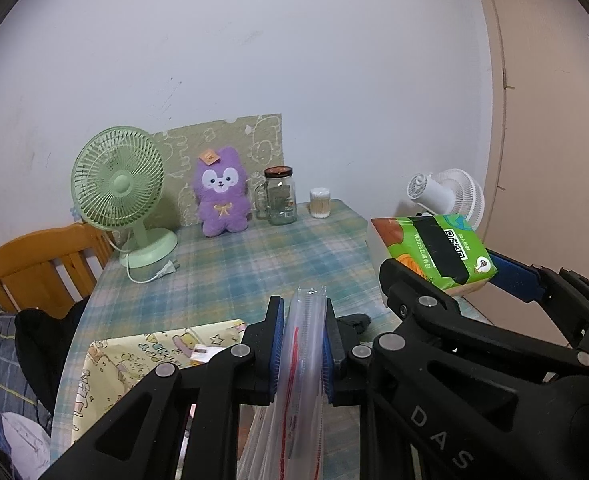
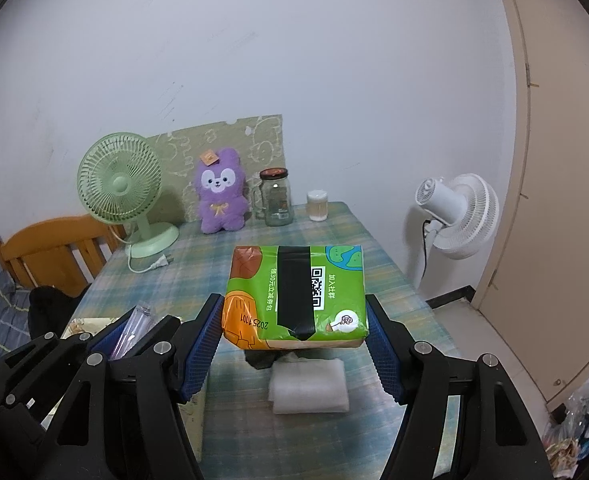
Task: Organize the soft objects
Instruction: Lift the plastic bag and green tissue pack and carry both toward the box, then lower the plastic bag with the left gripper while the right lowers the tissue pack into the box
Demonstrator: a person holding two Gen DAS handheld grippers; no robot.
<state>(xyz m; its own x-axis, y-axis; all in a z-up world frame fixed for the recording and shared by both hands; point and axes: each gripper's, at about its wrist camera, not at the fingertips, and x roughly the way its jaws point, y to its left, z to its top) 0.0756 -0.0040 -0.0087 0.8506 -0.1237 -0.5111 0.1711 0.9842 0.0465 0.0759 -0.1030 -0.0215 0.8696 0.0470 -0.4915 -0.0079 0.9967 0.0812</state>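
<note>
Left fingers [image 1: 272,344] pressed together on the rim of a clear zip bag [image 1: 304,336]; the bag hangs below the left gripper [image 1: 303,346]. Right fingers [image 2: 202,344] spread wide, pinching a green tissue pack [image 2: 296,294] by its two sides; the pack is lifted above the table [image 2: 334,232], roughly level, black tape strip on top. In the left view the right gripper [image 2: 294,350] and pack sit at 3 o'clock of the bag, apart from it. On the table under the pack, at 6 o'clock of it: a folded white cloth [image 2: 308,386], with something dark just behind it, unclear what. Cartoon-print box [image 1: 134,364] at 9 o'clock of the bag, near table edge. Far end of table: green fan [image 2: 120,188], purple plush [image 2: 219,196] leaning against a board, glass jar [image 2: 276,198], swab tub [image 2: 317,205]. White fan [image 2: 460,216] off table at 3 o'clock. Wooden chair [image 2: 54,252] at 9 o'clock.
</note>
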